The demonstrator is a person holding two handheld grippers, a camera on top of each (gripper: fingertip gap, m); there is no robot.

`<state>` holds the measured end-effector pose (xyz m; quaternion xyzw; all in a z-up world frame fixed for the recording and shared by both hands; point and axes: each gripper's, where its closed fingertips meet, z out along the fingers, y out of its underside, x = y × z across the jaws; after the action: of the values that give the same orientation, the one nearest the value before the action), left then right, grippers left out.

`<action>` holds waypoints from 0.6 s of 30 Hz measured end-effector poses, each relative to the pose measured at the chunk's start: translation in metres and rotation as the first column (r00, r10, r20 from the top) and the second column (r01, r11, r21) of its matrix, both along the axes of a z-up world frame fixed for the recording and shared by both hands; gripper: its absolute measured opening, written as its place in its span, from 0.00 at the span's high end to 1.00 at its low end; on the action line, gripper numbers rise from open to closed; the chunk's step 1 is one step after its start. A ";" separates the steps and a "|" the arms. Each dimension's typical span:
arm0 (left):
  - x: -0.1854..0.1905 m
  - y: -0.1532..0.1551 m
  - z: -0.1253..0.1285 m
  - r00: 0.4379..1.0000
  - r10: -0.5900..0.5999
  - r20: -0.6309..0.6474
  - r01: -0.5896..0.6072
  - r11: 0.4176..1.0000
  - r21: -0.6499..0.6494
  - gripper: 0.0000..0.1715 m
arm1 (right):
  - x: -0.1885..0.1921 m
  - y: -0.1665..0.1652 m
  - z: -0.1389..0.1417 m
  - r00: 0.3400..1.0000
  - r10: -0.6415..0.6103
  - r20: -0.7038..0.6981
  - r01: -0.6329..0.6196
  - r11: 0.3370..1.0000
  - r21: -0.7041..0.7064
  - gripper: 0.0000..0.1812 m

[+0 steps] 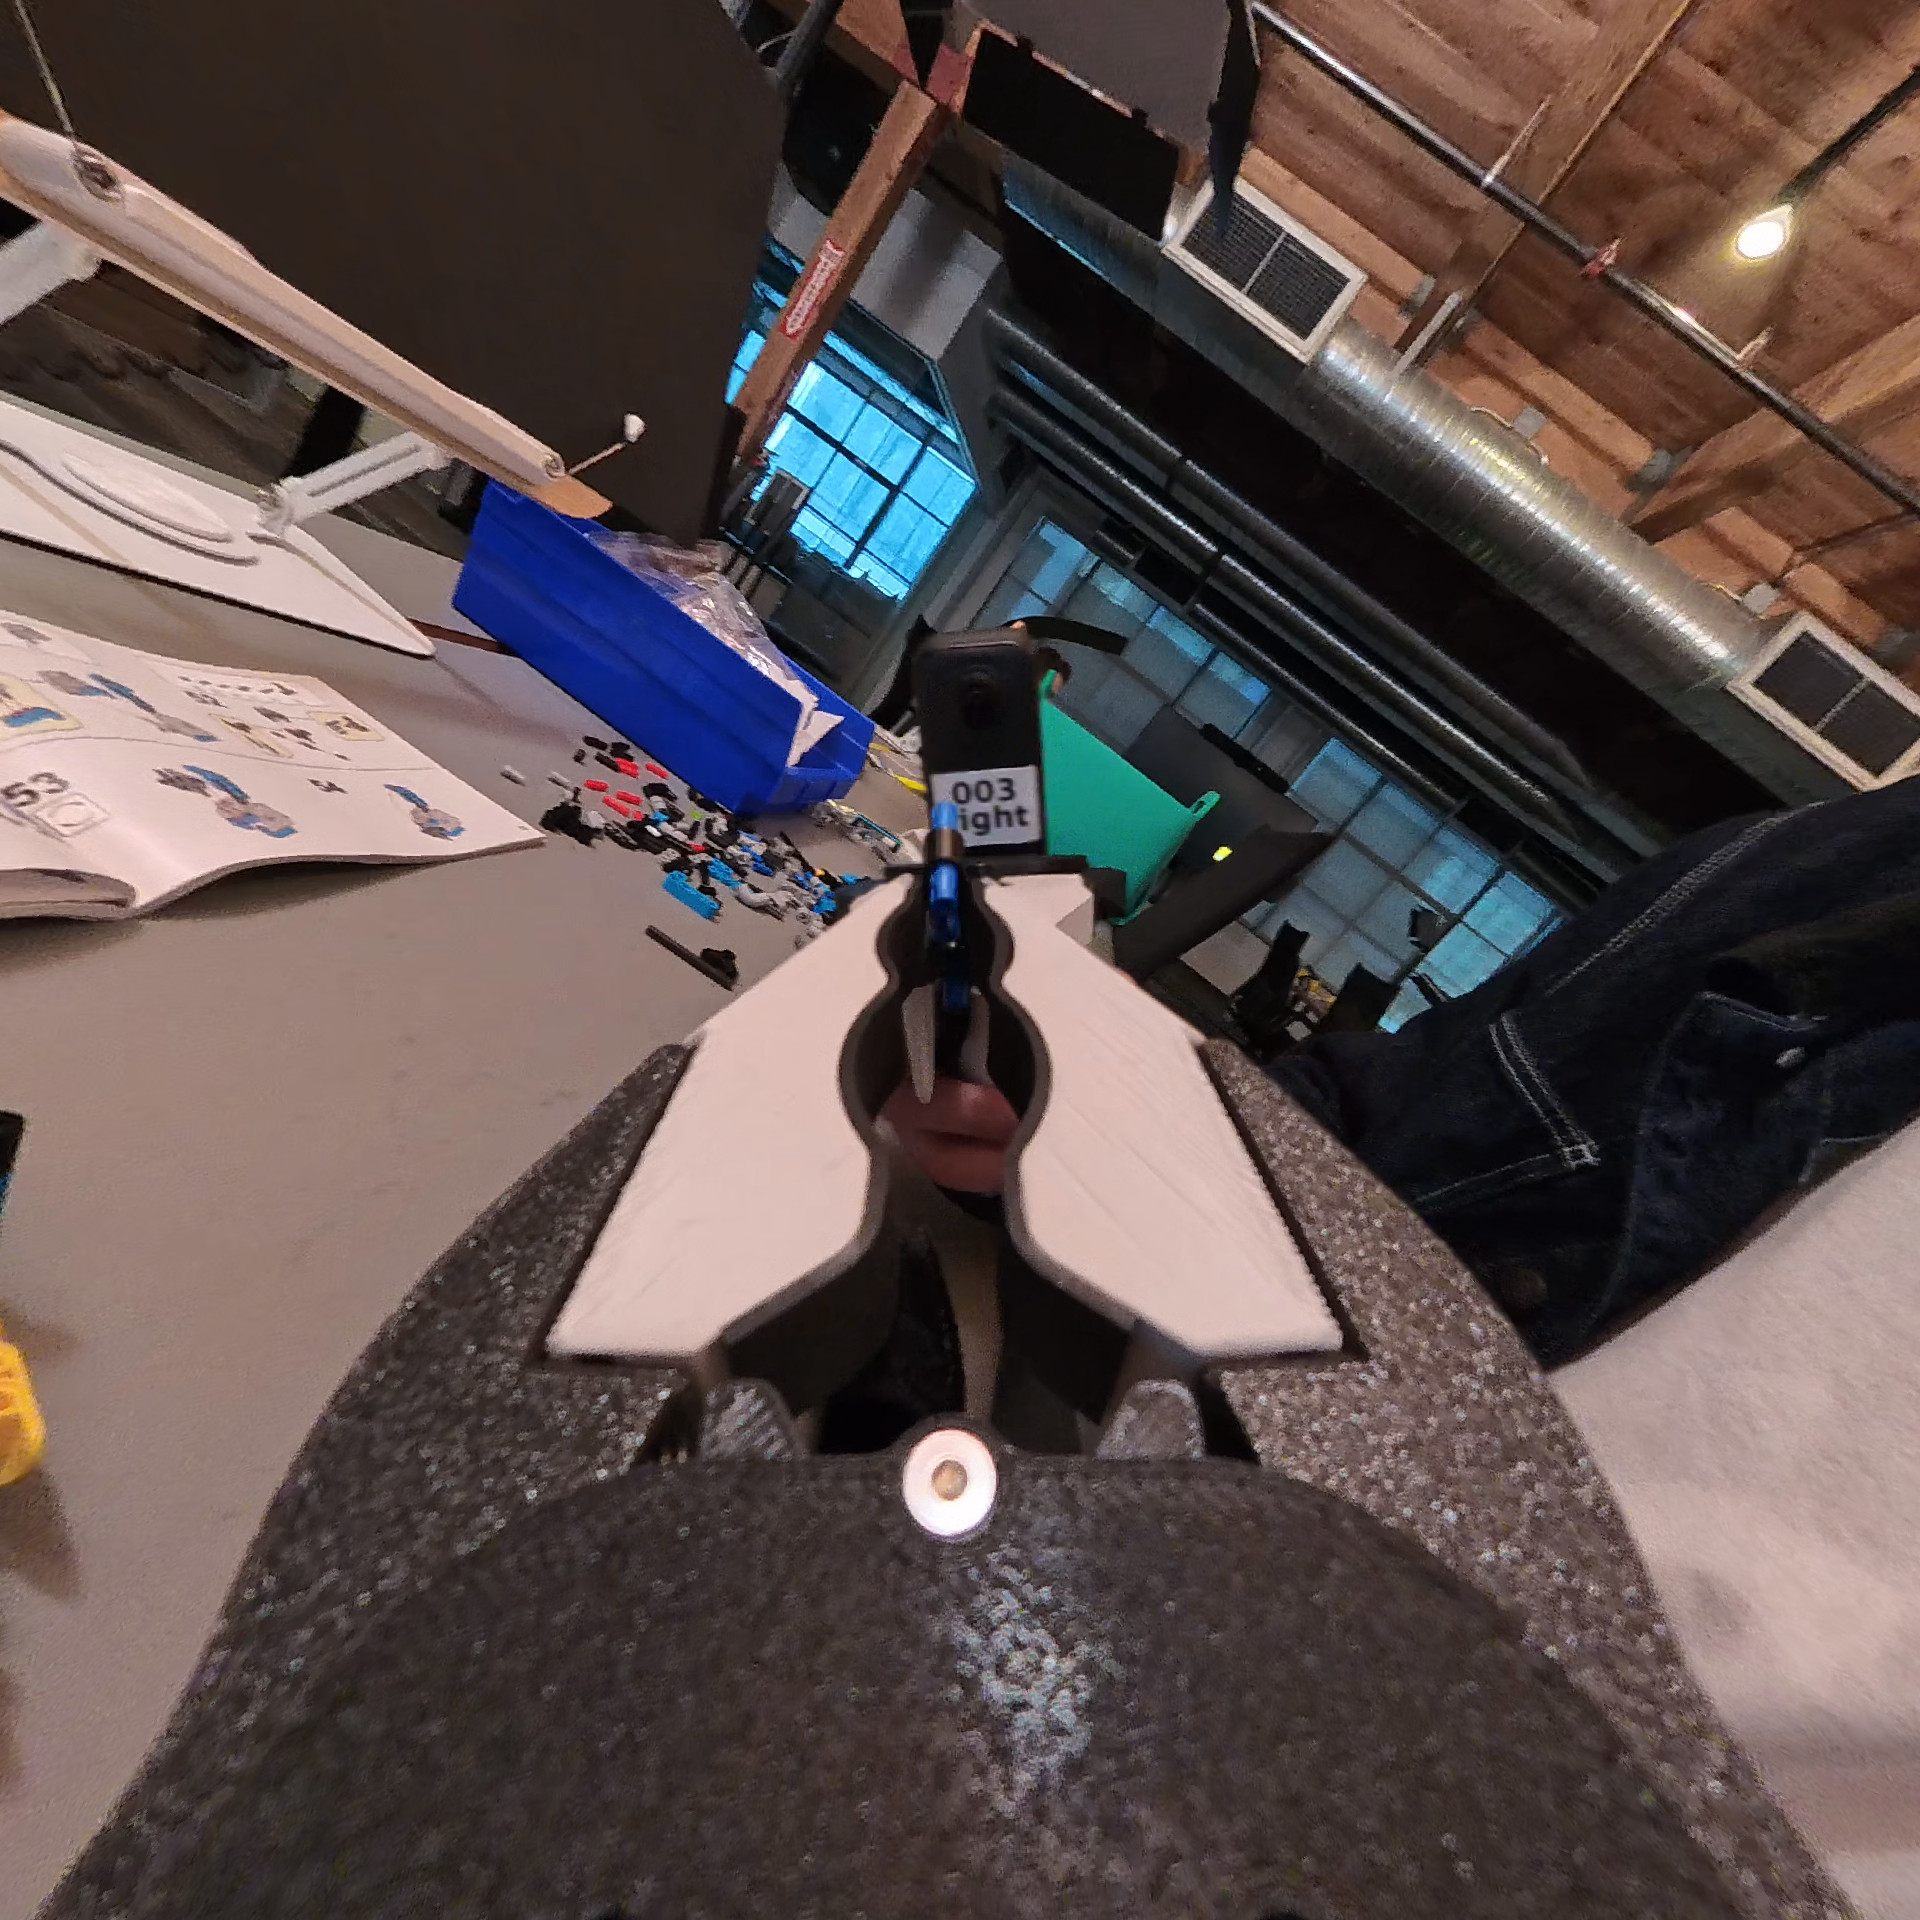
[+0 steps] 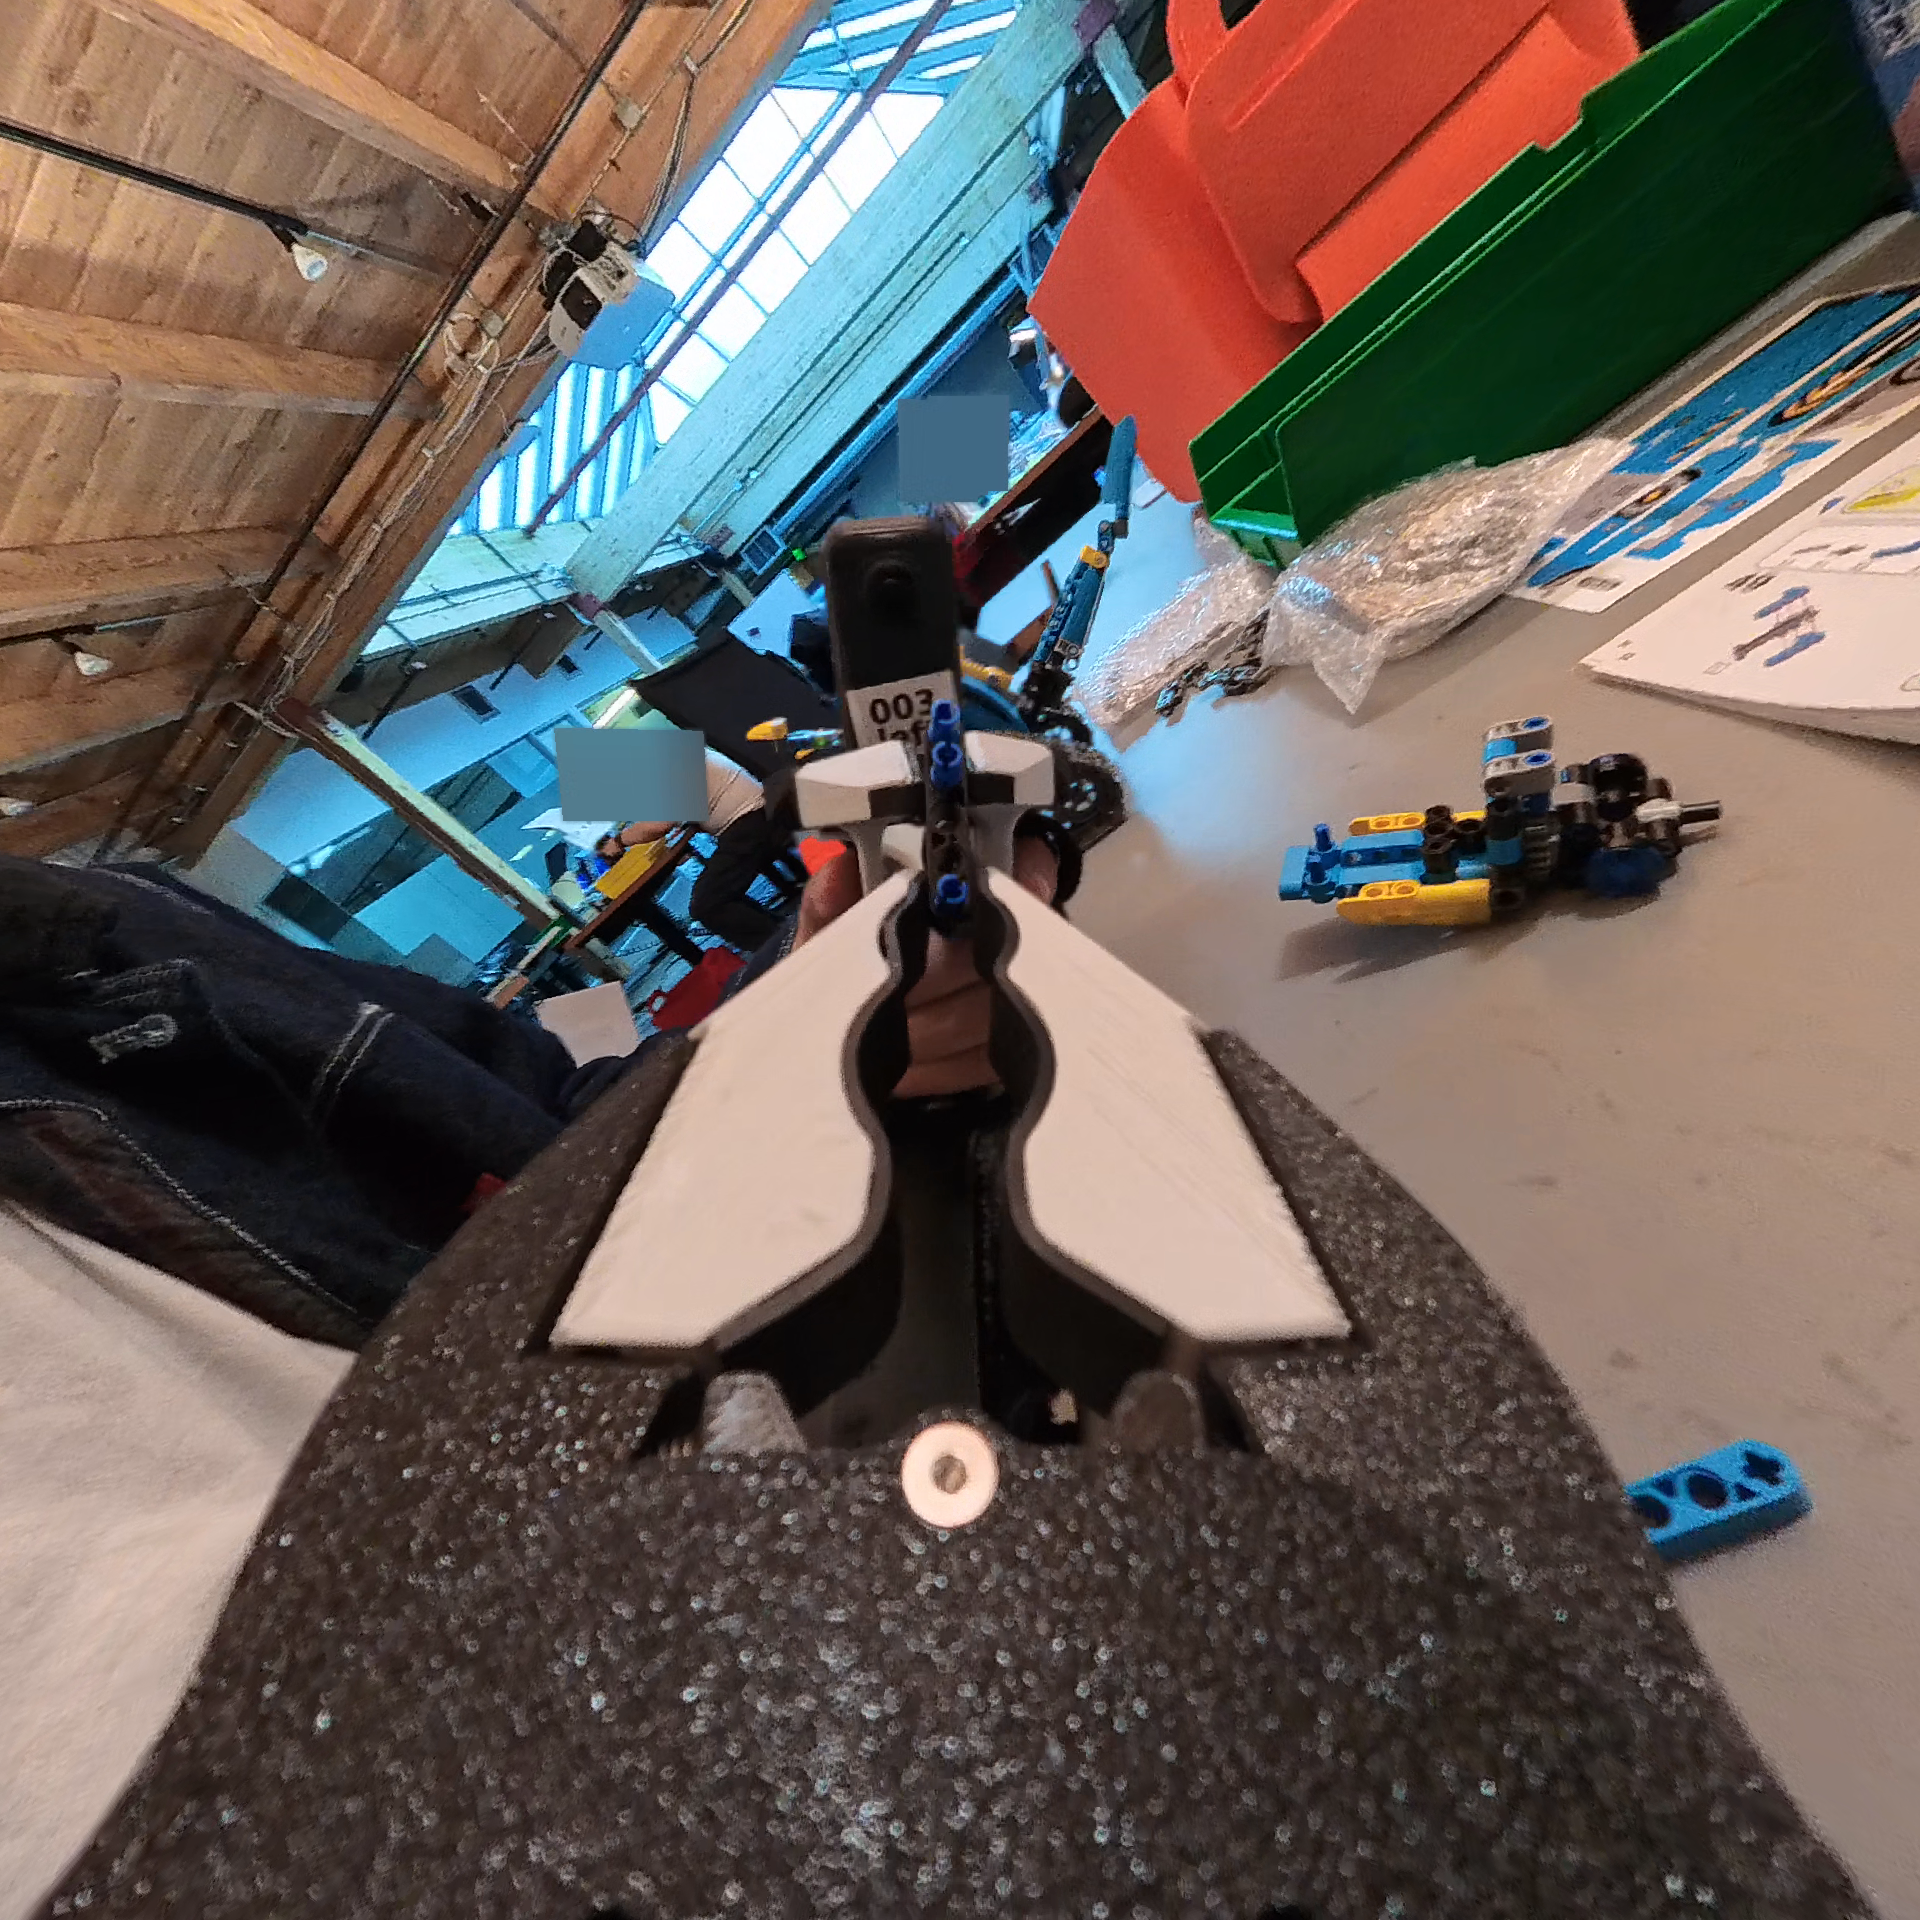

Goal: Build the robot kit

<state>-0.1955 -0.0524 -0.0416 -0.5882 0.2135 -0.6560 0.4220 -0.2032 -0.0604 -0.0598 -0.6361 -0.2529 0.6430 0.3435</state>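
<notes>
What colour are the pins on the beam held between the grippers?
Blue pins on a black beam, clearest in the right wrist view.

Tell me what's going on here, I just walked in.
A person holds a claw in each hand, raised above a grey table and pointed at each other. The left claw and the right claw are both shut on one small black beam with blue pins. A partly built blue and yellow model, loose pieces and an open instruction booklet lie on the table.
</notes>
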 end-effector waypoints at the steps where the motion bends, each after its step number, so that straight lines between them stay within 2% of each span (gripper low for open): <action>1: 0.000 -0.002 0.000 1.000 -0.012 0.000 0.012 1.000 0.003 0.96 | -0.001 -0.003 0.000 0.999 0.032 -0.012 -0.033 0.999 -0.021 0.96; 3: 0.001 -0.003 0.000 1.000 0.002 -0.021 -0.002 0.999 0.036 0.96 | 0.005 -0.002 -0.001 0.998 0.057 0.013 -0.056 0.998 -0.015 0.93; 4: 0.000 -0.002 -0.002 0.999 0.014 -0.035 -0.013 0.999 0.044 0.96 | 0.015 0.005 -0.004 0.996 0.041 0.083 -0.043 0.999 0.029 0.85; 5: 0.000 -0.001 -0.004 0.998 0.028 -0.054 -0.026 0.999 0.048 0.96 | 0.031 0.013 -0.006 0.984 0.011 0.177 -0.033 0.992 0.120 0.84; 6: 0.000 0.001 -0.009 0.995 0.042 -0.085 -0.038 0.998 0.051 0.96 | 0.049 0.017 -0.012 0.953 -0.016 0.303 -0.059 0.970 0.237 0.88; 8: 0.005 0.002 -0.019 0.986 0.058 -0.156 -0.048 0.997 0.069 0.96 | 0.082 0.013 -0.039 0.811 -0.061 0.582 -0.212 0.897 0.389 0.87; 10: 0.011 0.001 -0.026 0.974 0.065 -0.217 -0.045 0.994 0.095 0.96 | 0.106 0.001 -0.077 0.608 -0.047 0.793 -0.374 0.863 0.338 0.82; 12: 0.013 0.000 -0.028 0.970 0.063 -0.234 -0.038 0.993 0.108 0.96 | 0.115 -0.008 -0.101 0.473 -0.044 0.880 -0.457 0.842 0.287 0.81; 14: 0.012 -0.001 -0.025 0.976 0.053 -0.210 -0.032 0.994 0.102 0.96 | 0.111 -0.012 -0.109 0.439 -0.058 0.897 -0.503 0.811 0.298 0.85; 18: 0.006 -0.003 -0.013 0.991 0.046 -0.129 -0.034 0.995 0.091 0.96 | 0.109 -0.011 -0.123 0.373 -0.061 0.926 -0.555 0.785 0.275 0.88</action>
<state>-0.1890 -0.0550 -0.0542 -0.6149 0.2576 -0.5973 0.4458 -0.0945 -0.0712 -0.1833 -0.7010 -0.6666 0.1404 0.2112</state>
